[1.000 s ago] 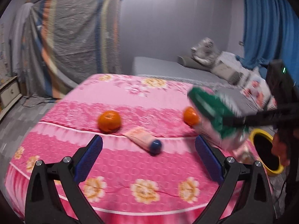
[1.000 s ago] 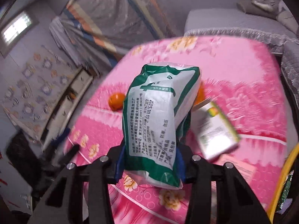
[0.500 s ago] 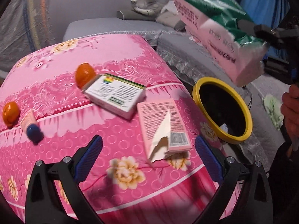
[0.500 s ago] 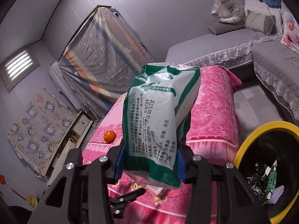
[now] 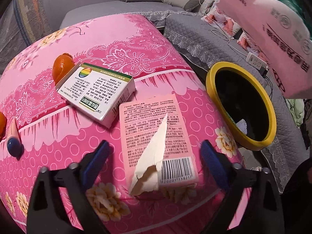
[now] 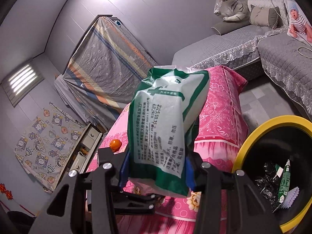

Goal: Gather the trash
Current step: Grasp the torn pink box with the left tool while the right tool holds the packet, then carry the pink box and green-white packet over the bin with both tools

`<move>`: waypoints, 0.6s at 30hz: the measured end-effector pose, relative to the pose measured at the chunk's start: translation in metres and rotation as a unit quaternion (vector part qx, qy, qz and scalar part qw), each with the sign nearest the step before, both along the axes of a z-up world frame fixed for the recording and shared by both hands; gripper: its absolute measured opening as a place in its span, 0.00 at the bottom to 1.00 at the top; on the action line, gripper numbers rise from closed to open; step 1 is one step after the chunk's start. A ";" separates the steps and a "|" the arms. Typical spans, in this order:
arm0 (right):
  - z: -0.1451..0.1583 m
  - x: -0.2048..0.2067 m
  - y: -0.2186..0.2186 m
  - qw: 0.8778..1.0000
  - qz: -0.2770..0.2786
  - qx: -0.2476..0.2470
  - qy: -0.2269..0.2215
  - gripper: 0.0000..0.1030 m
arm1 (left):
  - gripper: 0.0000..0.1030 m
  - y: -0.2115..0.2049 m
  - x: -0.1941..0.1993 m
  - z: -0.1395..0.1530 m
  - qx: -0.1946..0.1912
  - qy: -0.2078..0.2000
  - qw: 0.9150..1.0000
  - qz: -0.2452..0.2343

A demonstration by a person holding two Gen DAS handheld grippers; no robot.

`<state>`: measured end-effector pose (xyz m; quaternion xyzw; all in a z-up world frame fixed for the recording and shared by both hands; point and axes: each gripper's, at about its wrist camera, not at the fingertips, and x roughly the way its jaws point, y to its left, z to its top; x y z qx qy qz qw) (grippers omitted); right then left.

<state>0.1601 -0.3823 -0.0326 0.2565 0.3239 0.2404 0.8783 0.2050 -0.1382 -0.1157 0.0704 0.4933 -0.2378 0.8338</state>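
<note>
The right gripper (image 6: 156,167) clamps the green-and-white bag (image 6: 165,128) in the air left of the yellow-rimmed bin (image 6: 253,134), while the left gripper (image 5: 154,156), its jaws just narrowed but still apart and gripping nothing, straddles the torn pink box (image 5: 156,136) at the pink table's (image 5: 117,39) near right edge.

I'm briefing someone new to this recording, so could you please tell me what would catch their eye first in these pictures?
First, the green-and-white bag clamped upright in the right hand-held gripper, filling the middle of its view beside the yellow-rimmed bin. Next, the torn pink packet lying flat on the pink floral cloth, between the open fingers of the left hand-held gripper, whose jaws have just been closing.
</note>
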 end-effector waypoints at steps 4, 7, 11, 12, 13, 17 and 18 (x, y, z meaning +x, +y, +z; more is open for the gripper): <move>-0.001 -0.003 -0.002 1.000 0.000 0.002 0.003 0.42 | 0.57 -0.002 0.002 -0.004 0.017 -0.005 1.000 0.001; -0.002 -0.005 -0.003 1.000 0.001 -0.001 0.002 0.42 | 0.52 0.004 0.000 0.001 0.004 -0.013 1.000 0.006; 0.002 -0.008 0.001 1.000 0.004 -0.005 0.004 0.42 | 0.50 0.016 -0.011 0.015 -0.013 -0.034 0.999 0.016; 0.002 -0.008 0.002 1.000 0.005 -0.006 0.005 0.42 | 0.49 0.021 -0.015 0.020 -0.017 -0.043 0.999 0.018; 0.003 -0.008 0.004 1.000 0.005 -0.009 0.006 0.42 | 0.49 0.026 -0.021 0.028 -0.019 -0.060 0.998 0.021; 0.002 -0.007 0.011 1.000 0.007 -0.015 0.015 0.42 | 0.49 0.045 -0.040 0.052 -0.040 -0.101 0.994 0.034; 0.001 -0.007 0.014 1.000 0.007 -0.016 0.018 0.42 | 0.49 0.049 -0.044 0.057 -0.044 -0.111 0.992 0.037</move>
